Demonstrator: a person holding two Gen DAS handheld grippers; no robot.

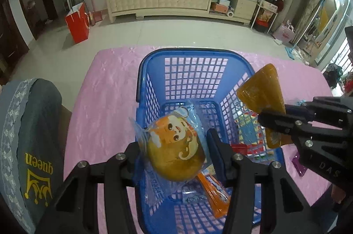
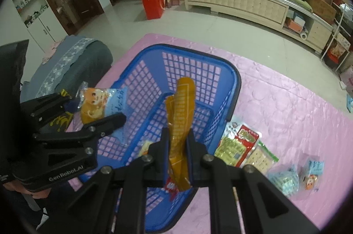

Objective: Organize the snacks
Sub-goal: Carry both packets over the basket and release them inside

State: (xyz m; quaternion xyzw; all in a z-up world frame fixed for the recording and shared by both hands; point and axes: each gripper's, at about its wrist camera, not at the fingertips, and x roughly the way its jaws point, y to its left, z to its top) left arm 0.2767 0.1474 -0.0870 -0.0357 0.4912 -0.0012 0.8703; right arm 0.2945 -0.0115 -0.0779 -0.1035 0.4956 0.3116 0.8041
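Blue basket point(image 1: 152, 70): two held packets, four lying outside.

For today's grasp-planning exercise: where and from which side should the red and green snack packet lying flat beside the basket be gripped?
Grip the red and green snack packet by its free right-hand edge, coming from above. It lies flat on the pink cloth, its left side close against the blue basket.
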